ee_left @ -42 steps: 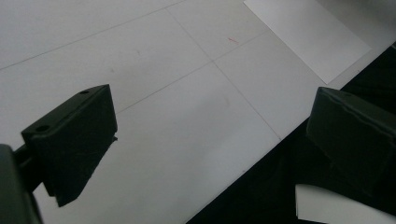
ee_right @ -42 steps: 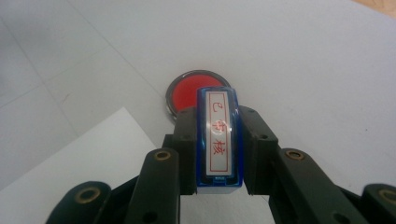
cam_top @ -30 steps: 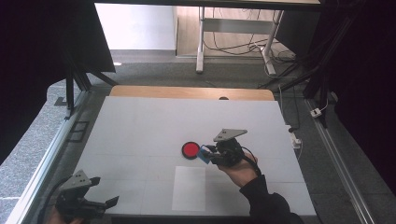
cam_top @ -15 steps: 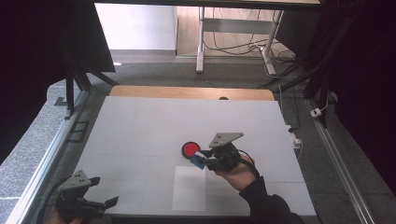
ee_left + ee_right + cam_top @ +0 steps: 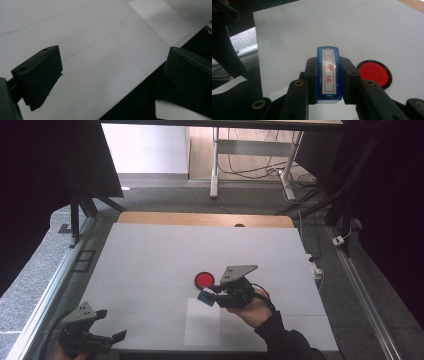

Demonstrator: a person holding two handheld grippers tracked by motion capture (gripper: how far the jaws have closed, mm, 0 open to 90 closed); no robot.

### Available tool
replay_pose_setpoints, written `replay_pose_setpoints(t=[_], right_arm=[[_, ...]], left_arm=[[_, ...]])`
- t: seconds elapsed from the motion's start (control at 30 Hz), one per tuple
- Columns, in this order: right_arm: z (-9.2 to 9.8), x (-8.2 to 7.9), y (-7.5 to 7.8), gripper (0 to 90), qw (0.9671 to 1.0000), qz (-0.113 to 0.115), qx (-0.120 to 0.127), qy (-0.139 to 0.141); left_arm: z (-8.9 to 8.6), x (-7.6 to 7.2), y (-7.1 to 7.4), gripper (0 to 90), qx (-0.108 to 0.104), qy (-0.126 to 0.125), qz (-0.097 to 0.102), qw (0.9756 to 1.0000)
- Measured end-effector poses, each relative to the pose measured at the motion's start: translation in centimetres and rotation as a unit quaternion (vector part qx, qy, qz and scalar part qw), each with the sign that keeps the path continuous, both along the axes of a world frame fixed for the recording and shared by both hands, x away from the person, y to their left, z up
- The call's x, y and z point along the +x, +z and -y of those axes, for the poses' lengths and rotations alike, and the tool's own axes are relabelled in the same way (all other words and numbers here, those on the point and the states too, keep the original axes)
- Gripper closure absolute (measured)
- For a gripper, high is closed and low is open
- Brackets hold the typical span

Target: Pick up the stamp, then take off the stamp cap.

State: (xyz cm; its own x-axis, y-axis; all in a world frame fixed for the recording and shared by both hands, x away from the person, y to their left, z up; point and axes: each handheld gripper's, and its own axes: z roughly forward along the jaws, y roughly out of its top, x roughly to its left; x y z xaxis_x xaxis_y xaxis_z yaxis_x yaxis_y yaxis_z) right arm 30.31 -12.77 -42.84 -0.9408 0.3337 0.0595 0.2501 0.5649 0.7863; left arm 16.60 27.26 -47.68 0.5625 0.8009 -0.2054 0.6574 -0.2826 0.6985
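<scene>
My right tool [image 5: 214, 296] is pinching a blue stamp [image 5: 329, 75], its jaws pressed against the two long sides; in the right gripper view the stamp's label with red characters faces the camera. A second ago this tool and the stamp sat slightly farther up the desk [image 5: 150, 250], close beside the red ink pad [image 5: 204, 280]; now they have come a short way nearer, and the stamp [image 5: 205, 296] hangs by the far edge of the white paper sheet [image 5: 202, 325]. The pad itself has not shifted and lies just beyond the stamp, slightly left of my hand [image 5: 250, 307]. I judge that inking is finished and the stamp is being carried to the sheet, so the next step would be to lower it squarely onto the paper; whether its face is already touching the sheet I cannot tell. My left tool [image 5: 107, 338] has kept its place at the near left corner of the desk, jaws spread with nothing between them, as the left gripper view confirms, and it takes no part at present.
</scene>
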Motion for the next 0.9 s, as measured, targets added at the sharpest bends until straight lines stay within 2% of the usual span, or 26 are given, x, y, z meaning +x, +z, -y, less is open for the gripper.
replay_pose_setpoints(t=[0.17, 0.27, 0.6, 0.9], right_arm=[[0.0, -0.1, 0.2, 71.0, 1.0, 0.001, 0.004, 0.007], [0.0, -0.3, 0.3, 71.1, 1.0, 0.005, -0.001, 0.008], [-0.2, -0.5, 0.6, 71.1, 0.9999, 0.004, 0.007, 0.007], [-0.3, -0.6, 0.8, 71.0, 0.9998, -0.002, 0.01, 0.014]], left_arm=[[0.0, 0.0, 0.0, 1.8, 0.0, 0.001, -0.002, 1.0], [0.0, 0.1, 0.0, 1.7, 0.0, -0.002, -0.004, 1.0], [0.0, 0.5, 0.1, 1.2, -0.011, -0.026, -0.01, 0.9995], [0.0, 1.5, 0.0, 0.0, -0.05, -0.051, -0.014, 0.9973]])
